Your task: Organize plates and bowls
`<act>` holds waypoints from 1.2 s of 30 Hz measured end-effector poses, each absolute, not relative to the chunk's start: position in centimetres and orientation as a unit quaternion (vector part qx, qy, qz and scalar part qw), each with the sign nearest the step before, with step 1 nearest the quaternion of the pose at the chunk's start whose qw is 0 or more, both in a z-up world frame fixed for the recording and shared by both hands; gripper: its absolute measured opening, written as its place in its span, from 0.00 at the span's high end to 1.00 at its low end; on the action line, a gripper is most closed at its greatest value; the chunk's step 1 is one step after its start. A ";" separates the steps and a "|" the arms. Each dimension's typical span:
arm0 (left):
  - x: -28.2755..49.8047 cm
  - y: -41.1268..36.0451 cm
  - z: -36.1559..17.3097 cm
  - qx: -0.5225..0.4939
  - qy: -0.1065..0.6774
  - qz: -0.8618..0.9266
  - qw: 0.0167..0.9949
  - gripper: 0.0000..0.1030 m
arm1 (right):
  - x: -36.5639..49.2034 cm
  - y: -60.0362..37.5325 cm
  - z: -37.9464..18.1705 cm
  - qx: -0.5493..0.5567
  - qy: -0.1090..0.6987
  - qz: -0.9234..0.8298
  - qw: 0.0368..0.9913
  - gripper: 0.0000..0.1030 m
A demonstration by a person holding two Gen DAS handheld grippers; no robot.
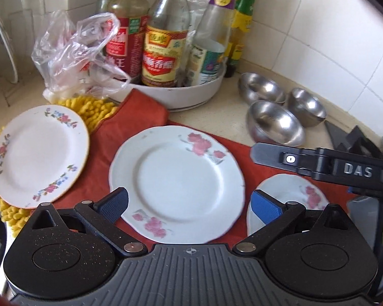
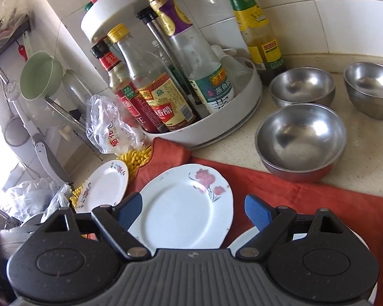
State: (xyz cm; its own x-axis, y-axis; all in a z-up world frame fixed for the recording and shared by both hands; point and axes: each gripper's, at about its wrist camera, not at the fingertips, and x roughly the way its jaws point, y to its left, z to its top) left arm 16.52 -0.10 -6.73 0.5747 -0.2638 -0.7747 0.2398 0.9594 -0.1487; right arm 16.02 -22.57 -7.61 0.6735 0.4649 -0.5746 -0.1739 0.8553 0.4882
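Observation:
A large white plate with pink flowers (image 1: 176,183) (image 2: 181,216) lies on a red cloth (image 1: 130,117) (image 2: 319,191). My left gripper (image 1: 190,205) hovers open above its near rim with nothing between the fingers. To its left, a smaller floral-rimmed plate (image 1: 38,153) (image 2: 104,186) rests on a yellow mat (image 1: 94,109). A small flowered dish (image 1: 293,193) sits to the right, partly under my left gripper's right finger. Three steel bowls (image 1: 275,125) (image 2: 302,137) stand on the counter behind. My right gripper (image 2: 194,210) is open and empty over the large plate.
A white turntable (image 1: 191,94) (image 2: 217,127) full of sauce bottles stands at the back against the tiled wall. A crumpled plastic bag (image 1: 74,51) (image 2: 112,125) lies beside it. A green ladle (image 2: 40,76) and strainers hang at the far left.

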 end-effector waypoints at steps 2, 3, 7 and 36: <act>17.2 0.0 -7.0 0.003 0.439 -0.122 0.890 0.00 | 16.4 -22.2 -8.0 0.193 0.370 0.173 0.892 0.17; 17.4 0.1 -7.2 0.010 0.438 -0.116 0.892 0.00 | 16.6 -22.1 -8.3 0.186 0.376 0.168 0.892 0.17; 18.6 -0.3 -8.6 0.046 0.446 -0.103 0.888 0.01 | 17.7 -21.5 -9.7 0.171 0.402 0.160 0.885 0.17; 22.6 -0.6 -13.1 0.044 0.511 -0.076 0.855 0.00 | 21.4 -19.6 -12.4 0.141 0.461 0.210 0.851 0.31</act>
